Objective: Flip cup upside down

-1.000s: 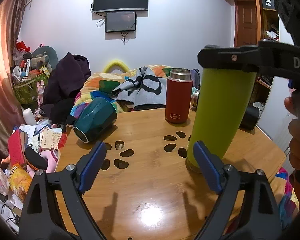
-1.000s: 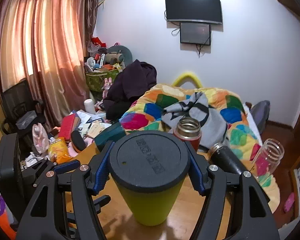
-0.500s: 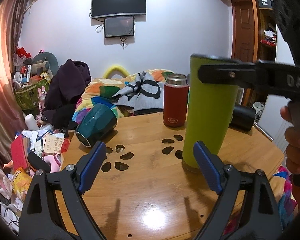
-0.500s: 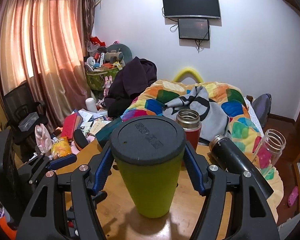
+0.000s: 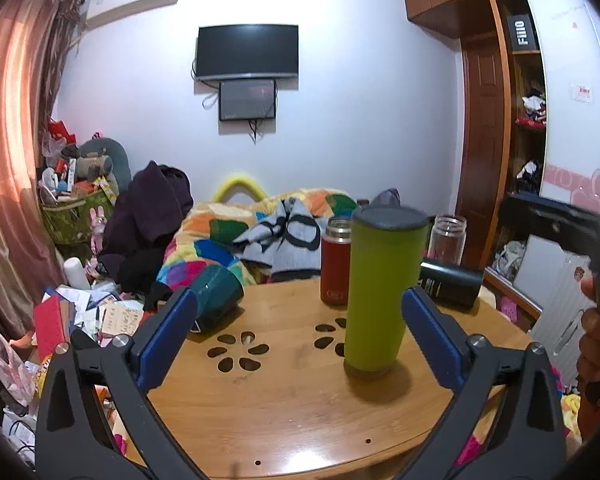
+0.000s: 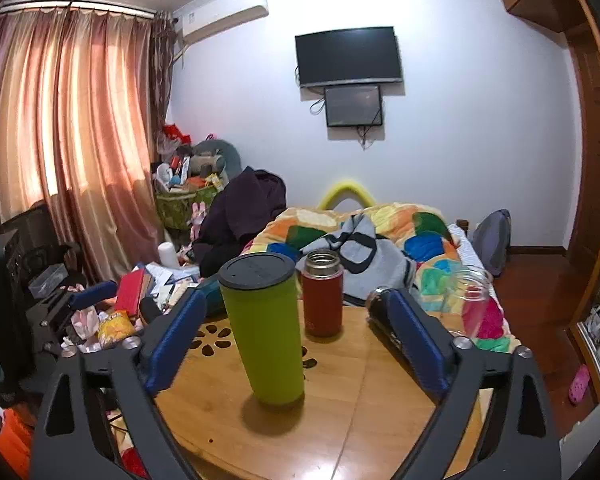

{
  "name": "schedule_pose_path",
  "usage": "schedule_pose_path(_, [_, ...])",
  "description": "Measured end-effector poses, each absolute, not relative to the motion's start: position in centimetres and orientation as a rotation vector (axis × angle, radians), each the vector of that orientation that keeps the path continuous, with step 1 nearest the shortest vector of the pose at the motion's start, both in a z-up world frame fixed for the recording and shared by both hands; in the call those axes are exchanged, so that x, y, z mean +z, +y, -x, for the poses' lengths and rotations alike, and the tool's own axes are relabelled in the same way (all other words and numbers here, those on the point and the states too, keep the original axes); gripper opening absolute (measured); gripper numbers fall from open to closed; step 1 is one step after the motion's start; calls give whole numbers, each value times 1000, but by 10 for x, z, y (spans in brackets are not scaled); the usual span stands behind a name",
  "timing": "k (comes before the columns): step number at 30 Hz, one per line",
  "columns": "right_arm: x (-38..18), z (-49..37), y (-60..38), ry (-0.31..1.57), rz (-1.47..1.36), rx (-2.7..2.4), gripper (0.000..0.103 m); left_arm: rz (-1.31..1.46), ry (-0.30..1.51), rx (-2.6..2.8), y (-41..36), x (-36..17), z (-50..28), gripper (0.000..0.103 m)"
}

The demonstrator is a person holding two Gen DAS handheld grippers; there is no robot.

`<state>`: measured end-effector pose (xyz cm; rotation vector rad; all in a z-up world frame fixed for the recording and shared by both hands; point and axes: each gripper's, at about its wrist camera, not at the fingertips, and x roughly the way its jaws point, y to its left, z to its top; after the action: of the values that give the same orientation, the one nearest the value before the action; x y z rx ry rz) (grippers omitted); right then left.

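Cup (image 6: pixel 265 330), a tall lime-green tumbler, stood alone near the centre of both frames on the round wooden table (image 6: pixel 352 420), its narrower end down and its wide end, capped by a dark grey disc, on top; whether that counted as flipped could not be told for certain, though resting free of any grip suggested it had been set there to stand. Right gripper (image 6: pixel 296 344) sat low in its frame with jaws spread wide, the cup between the blue pads but touching neither. Left gripper (image 5: pixel 298 338) was likewise wide apart and empty, the cup just inside its right pad. Behind the cup stood a red flask (image 6: pixel 322 294); a dark green mug (image 5: pixel 216 298) lay on its side at the table's left edge.
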<state>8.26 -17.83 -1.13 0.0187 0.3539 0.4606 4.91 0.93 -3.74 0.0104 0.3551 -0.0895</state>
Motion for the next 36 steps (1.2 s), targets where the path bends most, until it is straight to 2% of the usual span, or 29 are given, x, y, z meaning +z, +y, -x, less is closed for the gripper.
schedule_pose_path(1, [-11, -77, -181, 341, -20, 447, 103, -10, 346, -87, 8, -35, -45, 103])
schedule_pose_path(19, [-20, -24, -201, 329, -38, 375, 103, -11, 273, -22, -3, -21, 4, 103])
schedule_pose_path(36, [-23, -17, -202, 331, -33, 369, 103, 8, 279, -25, -3, -23, 10, 103])
